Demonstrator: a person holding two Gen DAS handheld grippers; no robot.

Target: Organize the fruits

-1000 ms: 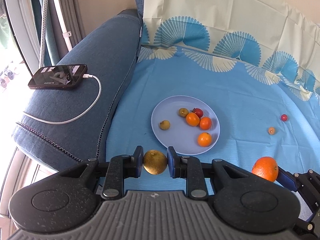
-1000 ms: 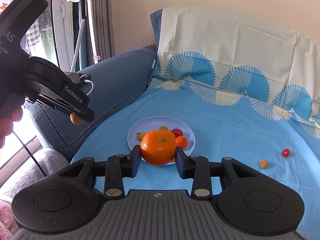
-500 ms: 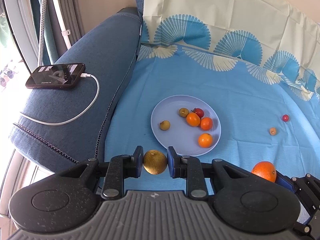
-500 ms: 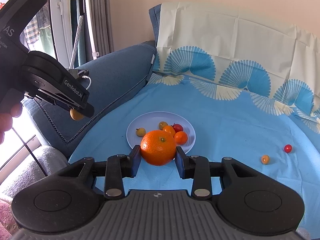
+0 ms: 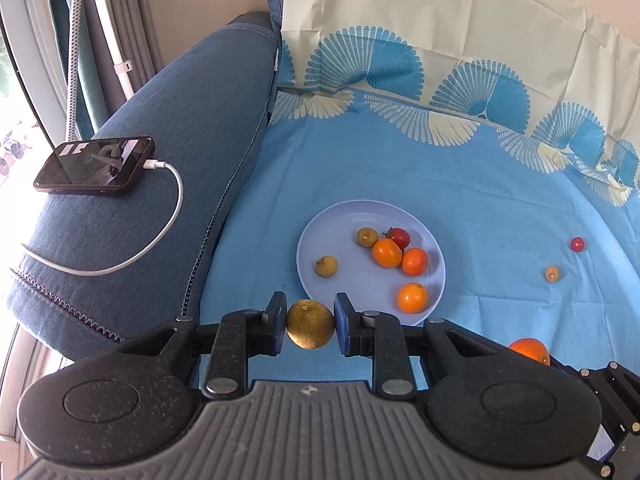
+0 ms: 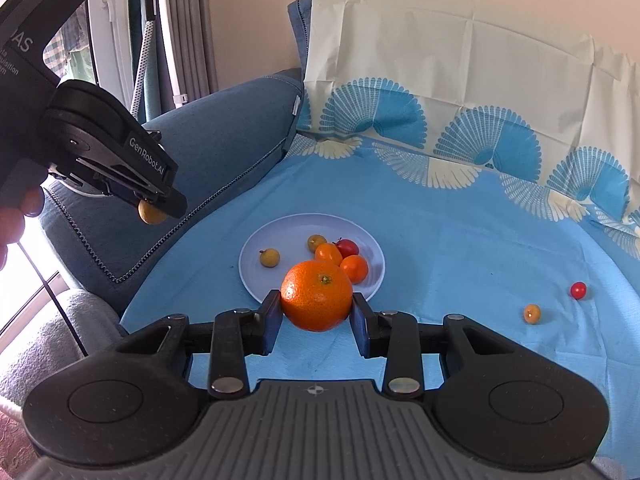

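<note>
Left wrist view, from the left edge across: I see a phone [image 5: 94,167] lying on the blue sofa arm [image 5: 160,184] with a white cable [image 5: 160,236] plugged into it. Next comes my left gripper [image 5: 310,324], its jaws clamped on a small brownish-yellow fruit [image 5: 310,324], held just off the near rim of the pale plate [image 5: 340,220] on the blue cloth [image 5: 460,184]. On the plate I count two small yellowish fruits, three small orange ones and one red one. Further right on the cloth lie a loose small orange fruit [image 5: 552,273] and a loose red fruit [image 5: 577,244], near each other and well apart from the plate. At the lower right edge I catch part of the big orange [image 5: 528,350].

In the right wrist view, at the far left, a hand [image 6: 18,216] holds the left gripper above the sofa arm, the yellowish fruit peeking out under its fingers. In the middle my right gripper [image 6: 316,312] has its jaws pressed on both sides of the big orange, held in front of the plate's near rim and covering part of it. To the right the two loose fruits sit on the cloth.
</note>
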